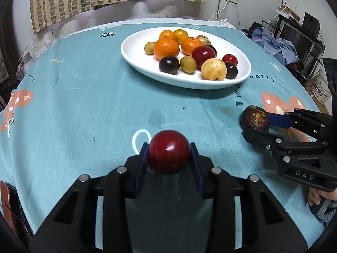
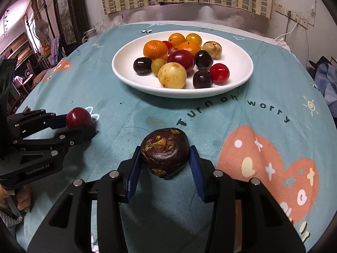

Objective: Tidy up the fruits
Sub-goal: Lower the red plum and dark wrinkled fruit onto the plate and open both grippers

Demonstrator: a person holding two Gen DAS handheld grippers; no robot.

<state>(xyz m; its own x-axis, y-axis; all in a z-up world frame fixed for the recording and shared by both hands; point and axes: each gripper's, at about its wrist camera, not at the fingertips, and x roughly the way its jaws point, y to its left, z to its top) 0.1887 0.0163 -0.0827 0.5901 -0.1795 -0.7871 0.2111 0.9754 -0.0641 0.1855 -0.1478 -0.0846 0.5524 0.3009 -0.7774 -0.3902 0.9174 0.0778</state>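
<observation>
1. Fruit fills a white plate point(image 1: 134, 50) on the desk point(image 1: 84, 97), which wears a teal cloth: oranges point(image 1: 166, 49), dark plums point(image 1: 169, 65) and a pale yellow fruit point(image 1: 213, 69).
2. Nearer the camera than the plate, the left hand-held gripper point(image 1: 169, 152) pinches a red plum point(image 1: 168, 151) between its blue pads.
3. To the right of that, also short of the plate, the right hand-held gripper point(image 2: 165, 154) pinches a dark brown, rough-skinned fruit point(image 2: 165, 152); in the right wrist view its right pad barely meets the skin.
</observation>
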